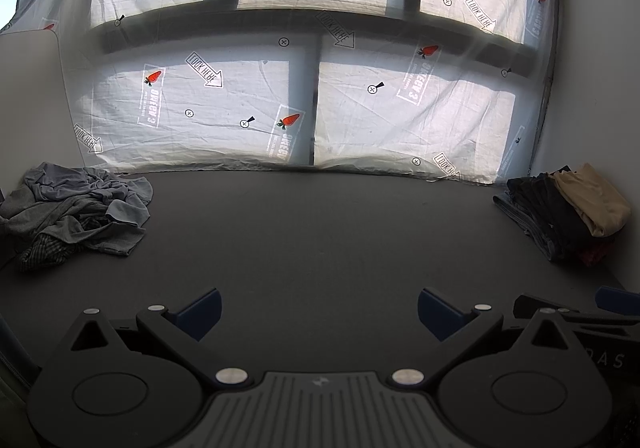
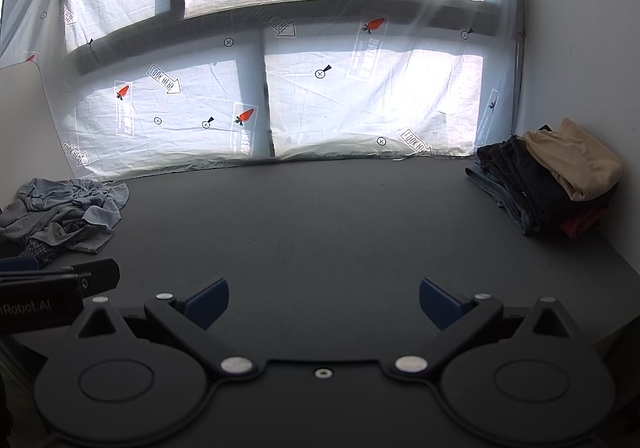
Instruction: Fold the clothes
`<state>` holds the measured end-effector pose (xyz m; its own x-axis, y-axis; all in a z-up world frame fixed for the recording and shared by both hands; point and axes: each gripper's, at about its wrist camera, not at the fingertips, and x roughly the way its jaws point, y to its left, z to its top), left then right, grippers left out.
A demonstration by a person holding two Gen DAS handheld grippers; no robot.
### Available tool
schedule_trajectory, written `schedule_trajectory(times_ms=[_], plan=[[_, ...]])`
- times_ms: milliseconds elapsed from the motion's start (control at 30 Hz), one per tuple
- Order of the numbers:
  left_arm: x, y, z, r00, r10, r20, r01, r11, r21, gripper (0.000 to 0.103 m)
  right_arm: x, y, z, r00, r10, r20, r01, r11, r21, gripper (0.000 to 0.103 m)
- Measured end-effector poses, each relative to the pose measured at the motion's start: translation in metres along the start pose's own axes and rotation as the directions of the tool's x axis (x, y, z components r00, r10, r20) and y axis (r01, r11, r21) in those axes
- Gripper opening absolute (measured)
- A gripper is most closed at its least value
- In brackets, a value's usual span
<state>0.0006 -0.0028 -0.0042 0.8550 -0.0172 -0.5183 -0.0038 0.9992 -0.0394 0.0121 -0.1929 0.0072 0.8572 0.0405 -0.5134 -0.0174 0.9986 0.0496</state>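
A crumpled heap of grey clothes [image 1: 76, 208] [image 2: 64, 212] lies at the far left of the dark table [image 1: 320, 232] [image 2: 320, 224]. A stack of folded clothes [image 1: 568, 212] [image 2: 548, 184], dark with a tan piece on top, stands at the far right corner. My left gripper [image 1: 319, 310] hovers over the table's near middle, open, nothing between its blue pads. My right gripper [image 2: 324, 302] is beside it, open and holding nothing. Each gripper shows at the edge of the other's view: the right gripper [image 1: 576, 312], the left gripper [image 2: 60, 280].
A backlit white printed sheet [image 1: 280, 68] [image 2: 280, 68] hangs over the window behind the table. White walls [image 1: 592, 88] [image 2: 580, 48] close in on the right, and a white panel [image 1: 28, 96] stands at the left. Bare table surface lies between the two clothes piles.
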Motion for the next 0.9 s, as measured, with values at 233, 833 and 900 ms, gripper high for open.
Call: schedule_trajectory(times_ms=[233, 833, 900], plan=[[0.0, 0.002, 0.0, 1.0, 0.0, -0.005, 0.0, 1.0, -0.003, 0.103, 0.0, 0.002, 0.0, 1.0, 0.002, -0.002, -0.002, 1.0, -0.004, 0.103], [0.016, -0.01, -0.003, 0.995, -0.058, -0.076, 0.055, 0.998, -0.043, 0.103, 0.006, -0.019, -0.009, 0.997, -0.043, -0.058, 0.045, 0.999, 0.022, 0.103], [0.022, -0.015, 0.0, 0.995, -0.059, -0.074, 0.056, 0.997, -0.047, 0.103, 0.012, -0.026, -0.007, 0.996, -0.051, -0.067, 0.053, 0.998, 0.028, 0.103]])
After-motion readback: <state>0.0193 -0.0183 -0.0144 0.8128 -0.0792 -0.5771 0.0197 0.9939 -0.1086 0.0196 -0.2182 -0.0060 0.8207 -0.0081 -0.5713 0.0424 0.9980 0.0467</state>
